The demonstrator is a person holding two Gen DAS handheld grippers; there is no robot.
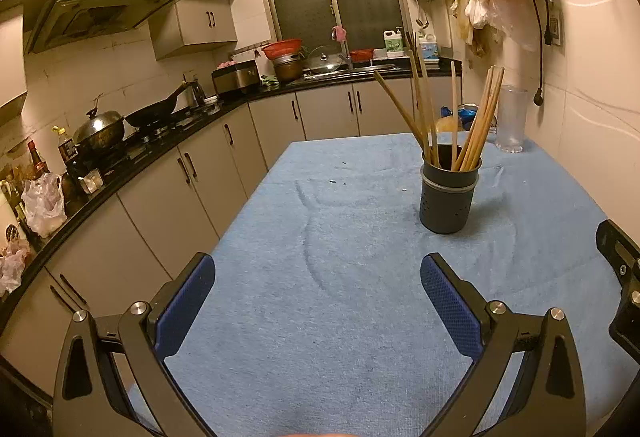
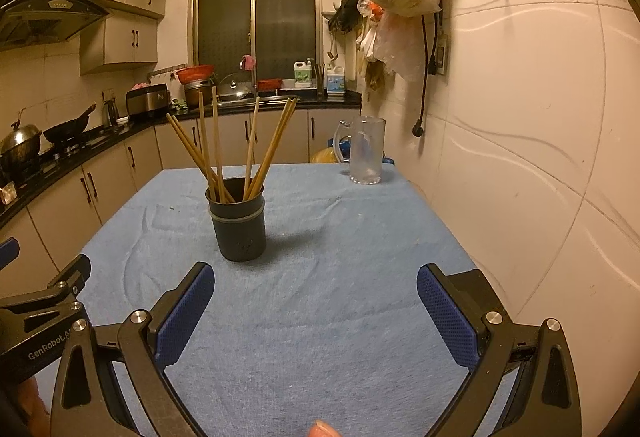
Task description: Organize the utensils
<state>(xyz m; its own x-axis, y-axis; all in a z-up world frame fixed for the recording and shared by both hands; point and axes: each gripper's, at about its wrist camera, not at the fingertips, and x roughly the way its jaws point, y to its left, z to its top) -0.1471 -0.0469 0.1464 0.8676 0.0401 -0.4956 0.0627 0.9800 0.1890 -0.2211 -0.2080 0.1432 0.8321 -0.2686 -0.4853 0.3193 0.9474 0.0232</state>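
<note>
— While both grippers hung apart and empty, left gripper [image 1: 318, 301] and right gripper [image 2: 316, 307], where were the chopsticks [image 2: 224, 153]?
— Standing splayed in the dark round holder [image 2: 239, 227] on the table [image 2: 340, 337]; slim pale sticks, perforated plastic cup, fuzzy blue cloth. Probably upright for tidiness.

The right gripper [image 2: 314, 301] hangs over the blue-clothed worktop [image 2: 360, 317] with its jaws wide apart and nothing between them. Ahead stands a dark holder [image 2: 239, 229] with wooden chopsticks [image 2: 252, 149] fanned upright inside. A clear glass mug [image 2: 366, 151] sits near the far edge.
</note>
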